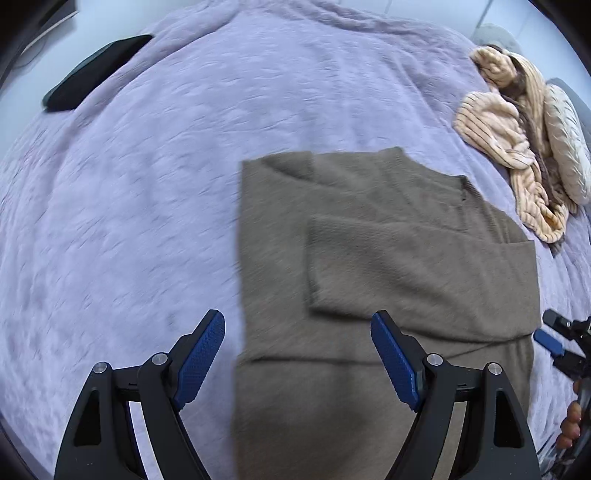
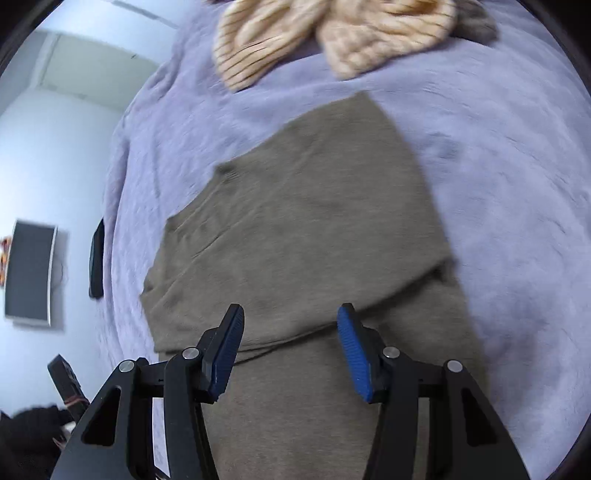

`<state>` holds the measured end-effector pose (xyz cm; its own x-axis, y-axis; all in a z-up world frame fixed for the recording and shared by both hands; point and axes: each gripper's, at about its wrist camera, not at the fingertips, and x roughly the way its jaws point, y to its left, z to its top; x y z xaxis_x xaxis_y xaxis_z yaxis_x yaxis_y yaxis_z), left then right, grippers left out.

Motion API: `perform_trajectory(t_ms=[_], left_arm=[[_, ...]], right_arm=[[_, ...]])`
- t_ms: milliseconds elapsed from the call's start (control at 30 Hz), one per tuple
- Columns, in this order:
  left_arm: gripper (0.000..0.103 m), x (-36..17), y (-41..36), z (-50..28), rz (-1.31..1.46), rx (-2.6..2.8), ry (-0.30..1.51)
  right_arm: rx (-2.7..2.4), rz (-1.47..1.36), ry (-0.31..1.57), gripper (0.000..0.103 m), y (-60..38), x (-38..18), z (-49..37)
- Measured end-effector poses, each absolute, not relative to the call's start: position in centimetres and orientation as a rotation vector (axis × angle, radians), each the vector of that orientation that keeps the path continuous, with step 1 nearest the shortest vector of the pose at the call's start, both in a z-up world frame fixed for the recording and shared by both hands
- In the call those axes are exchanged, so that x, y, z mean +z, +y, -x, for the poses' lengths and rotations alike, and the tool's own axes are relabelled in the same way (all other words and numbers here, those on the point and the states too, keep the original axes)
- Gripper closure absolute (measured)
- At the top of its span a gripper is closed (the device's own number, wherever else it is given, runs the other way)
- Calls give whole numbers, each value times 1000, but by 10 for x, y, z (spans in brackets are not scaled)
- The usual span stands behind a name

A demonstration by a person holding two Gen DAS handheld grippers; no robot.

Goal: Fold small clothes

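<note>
A brown knit sweater [image 1: 369, 258] lies flat on the lavender blanket [image 1: 147, 184], its sleeves folded in over the body. My left gripper [image 1: 297, 354] is open and empty, hovering over the sweater's lower left edge. My right gripper [image 2: 291, 343] is open and empty above the sweater [image 2: 295, 221] near a folded sleeve's edge. The right gripper also shows at the right edge of the left wrist view [image 1: 557, 339].
A crumpled peach ribbed garment [image 1: 517, 147] lies on the blanket at the far right; it also shows in the right wrist view [image 2: 332, 33]. A dark flat object [image 1: 92, 74] lies at the blanket's far left edge. A wall screen [image 2: 29, 273] hangs beyond the bed.
</note>
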<state>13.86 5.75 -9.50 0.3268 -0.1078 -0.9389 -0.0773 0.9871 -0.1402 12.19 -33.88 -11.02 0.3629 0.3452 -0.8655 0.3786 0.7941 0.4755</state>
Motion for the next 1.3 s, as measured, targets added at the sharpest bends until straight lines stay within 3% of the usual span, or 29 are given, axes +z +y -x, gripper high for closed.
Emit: perform_trajectory(t_ms=[167, 333, 500, 1033, 1300], left_arm=[[21, -115, 14, -170, 129, -62, 1284], [21, -134, 3, -170, 52, -36, 1309], [21, -146, 2, -160, 24, -45, 1318], [21, -124, 20, -109, 41, -44, 1402], [21, -114, 6, -71, 69, -77, 1441]], right_arm=[[-78, -853, 1228, 46, -381, -137, -126], [-64, -951, 1101, 46, -402, -131, -131], [-102, -955, 1158, 52, -413, -157, -125], [-111, -605, 1361, 46, -368, -123, -84], [-21, -428, 1443, 34, -329, -113, -60]])
